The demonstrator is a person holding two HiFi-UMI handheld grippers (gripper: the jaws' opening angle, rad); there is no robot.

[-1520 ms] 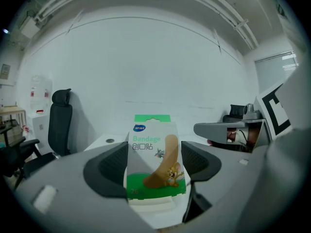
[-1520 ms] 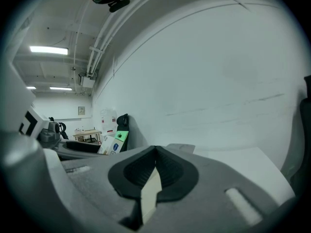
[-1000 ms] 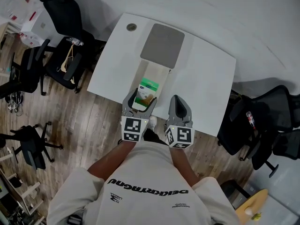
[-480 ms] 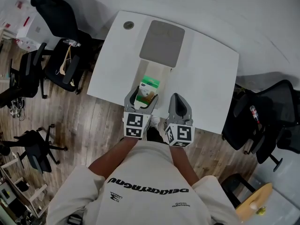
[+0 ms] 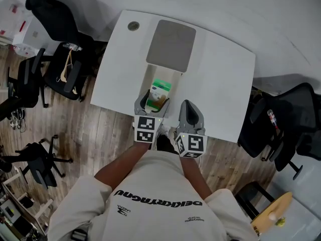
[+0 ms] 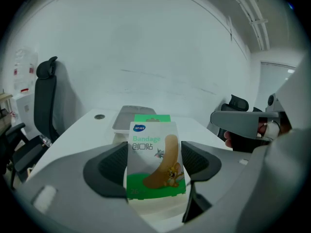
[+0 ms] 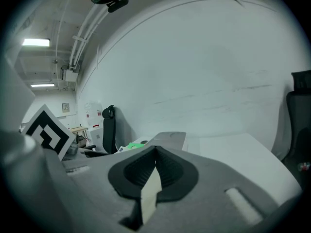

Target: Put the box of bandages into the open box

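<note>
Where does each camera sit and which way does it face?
Head view: on the person's head, steeply down at the table; shirt, forearms, left gripper and right gripper show.
Left gripper view: on the left gripper, facing along its jaws, which grip the bandage box.
Right gripper view: on the right gripper, facing across the table; shut jaws show.
Shared: head and left gripper views show the bandage box.

Left claw (image 5: 152, 103) and its bandage box (image 5: 159, 90) now lower, nearer the open box (image 5: 161, 74).

The pale T-shirt (image 5: 155, 205) bore dark lettering; the grey left gripper (image 5: 153, 100) and right gripper (image 5: 186, 105) carried black-and-white marker cubes (image 5: 146, 129).
</note>
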